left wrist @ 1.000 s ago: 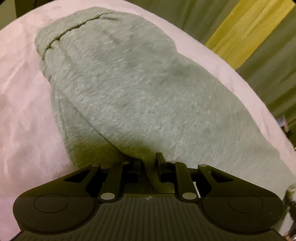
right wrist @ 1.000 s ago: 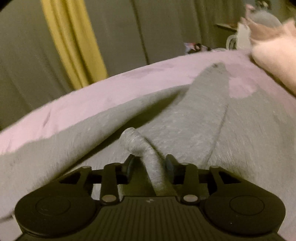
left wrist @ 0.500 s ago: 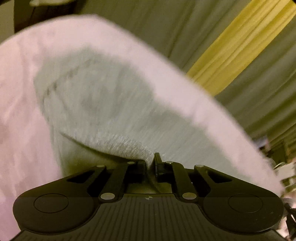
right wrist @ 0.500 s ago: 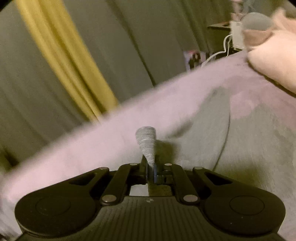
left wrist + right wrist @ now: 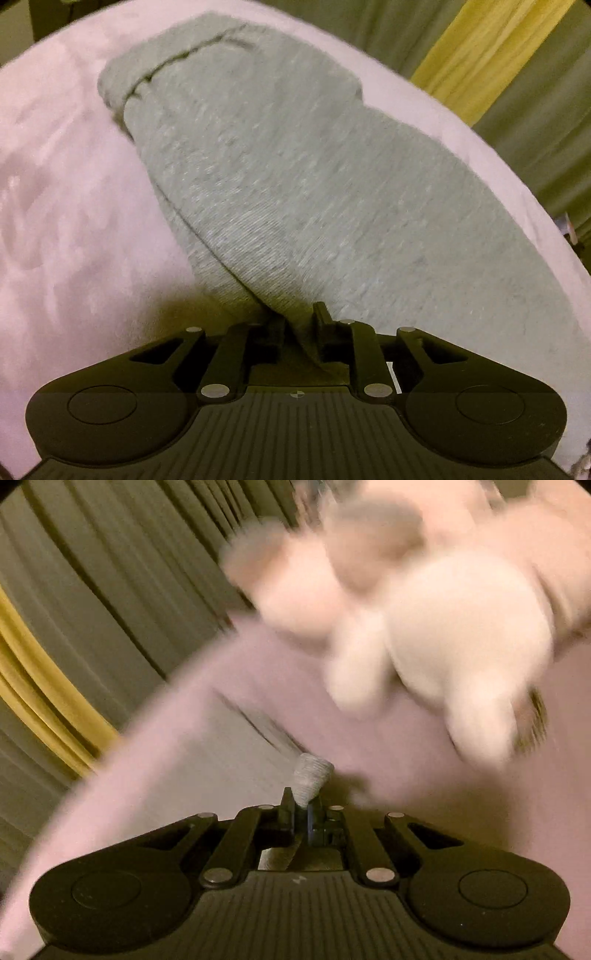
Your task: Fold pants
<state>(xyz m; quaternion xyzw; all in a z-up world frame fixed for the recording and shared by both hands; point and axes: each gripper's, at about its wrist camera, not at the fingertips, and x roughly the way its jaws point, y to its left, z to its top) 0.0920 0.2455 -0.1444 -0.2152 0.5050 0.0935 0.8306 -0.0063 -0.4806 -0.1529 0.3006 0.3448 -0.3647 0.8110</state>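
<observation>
Grey sweatpants [image 5: 314, 177] lie on a pink bed cover [image 5: 74, 192], with the cuffed end at the far left. My left gripper [image 5: 300, 328] is at their near edge with a thick fold of the fabric between its fingers. Its jaws are opening, and the cloth still fills the gap and touches both pads. My right gripper [image 5: 303, 805] is shut on a small ribbed pinch of the pants [image 5: 313, 775]. The rest of the pants [image 5: 221, 764] trails off to the left as a pale blur.
A pink and white plush toy [image 5: 443, 635] lies blurred on the bed cover [image 5: 406, 782], just beyond the right gripper. Grey curtains [image 5: 110, 590] with a yellow stripe [image 5: 476, 55] hang behind the bed's far edge.
The right gripper closed on a pinch of fabric, then swung and rolled toward the plush toy. The left gripper's jaws stand a little wider than half a second ago, with the fold still between them.
</observation>
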